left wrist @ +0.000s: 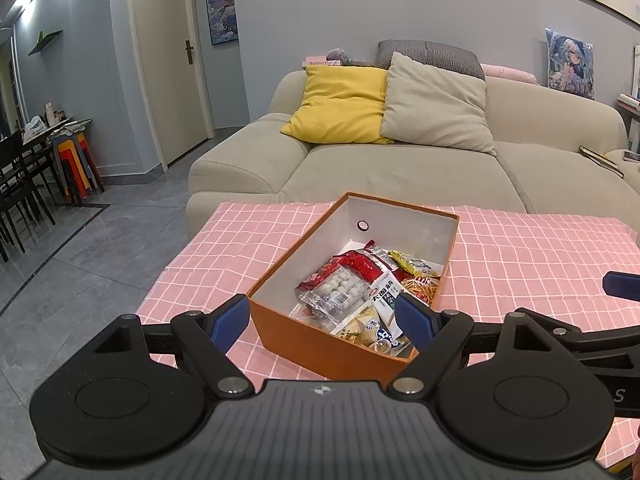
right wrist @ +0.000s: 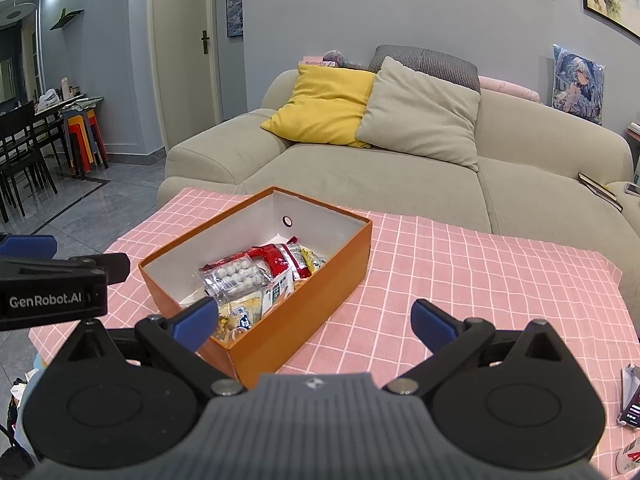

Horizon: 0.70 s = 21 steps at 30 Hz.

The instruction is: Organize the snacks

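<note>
I am holding my left gripper (left wrist: pixel 322 322) and right gripper (right wrist: pixel 314 322) released, empty, above the orange box (right wrist: pixel 304 304); its heaped snack packets (left wrist: pixel 352 288) (slippery film) risk sliding out.

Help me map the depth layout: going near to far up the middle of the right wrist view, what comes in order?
Right gripper → orange box with snack packets → pink checked tablecloth → beige sofa → yellow cushion → blue-grey wall.
</note>
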### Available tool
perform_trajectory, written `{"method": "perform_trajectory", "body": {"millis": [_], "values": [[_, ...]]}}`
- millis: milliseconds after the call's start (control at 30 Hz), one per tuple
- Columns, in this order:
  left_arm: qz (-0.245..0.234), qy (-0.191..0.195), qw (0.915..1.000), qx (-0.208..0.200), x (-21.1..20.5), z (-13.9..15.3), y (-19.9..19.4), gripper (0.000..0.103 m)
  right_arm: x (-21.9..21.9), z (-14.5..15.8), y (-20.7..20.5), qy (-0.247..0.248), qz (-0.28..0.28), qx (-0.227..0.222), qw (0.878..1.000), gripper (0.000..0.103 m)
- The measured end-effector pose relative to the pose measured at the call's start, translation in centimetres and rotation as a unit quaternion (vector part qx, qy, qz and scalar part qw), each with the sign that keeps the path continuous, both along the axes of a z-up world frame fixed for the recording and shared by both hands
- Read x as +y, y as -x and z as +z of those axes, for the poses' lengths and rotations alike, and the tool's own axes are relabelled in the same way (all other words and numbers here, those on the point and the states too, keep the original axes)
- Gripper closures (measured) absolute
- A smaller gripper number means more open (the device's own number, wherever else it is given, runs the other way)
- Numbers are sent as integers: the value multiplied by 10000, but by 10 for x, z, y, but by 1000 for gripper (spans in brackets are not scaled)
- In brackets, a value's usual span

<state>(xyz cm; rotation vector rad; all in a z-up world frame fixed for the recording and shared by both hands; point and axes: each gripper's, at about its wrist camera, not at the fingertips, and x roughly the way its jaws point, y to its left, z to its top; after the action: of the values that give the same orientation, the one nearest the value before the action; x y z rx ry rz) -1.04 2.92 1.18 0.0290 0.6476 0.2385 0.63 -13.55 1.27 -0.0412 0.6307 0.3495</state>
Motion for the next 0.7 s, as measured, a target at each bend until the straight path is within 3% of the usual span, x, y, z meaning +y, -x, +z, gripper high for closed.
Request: {"method": "perform_trajectory", "body": {"millis": [700], "values": [[61, -53, 10000, -53, -12, 3, 3, 7, 0, 0, 0, -1, 30, 13, 10000, 4]]}}
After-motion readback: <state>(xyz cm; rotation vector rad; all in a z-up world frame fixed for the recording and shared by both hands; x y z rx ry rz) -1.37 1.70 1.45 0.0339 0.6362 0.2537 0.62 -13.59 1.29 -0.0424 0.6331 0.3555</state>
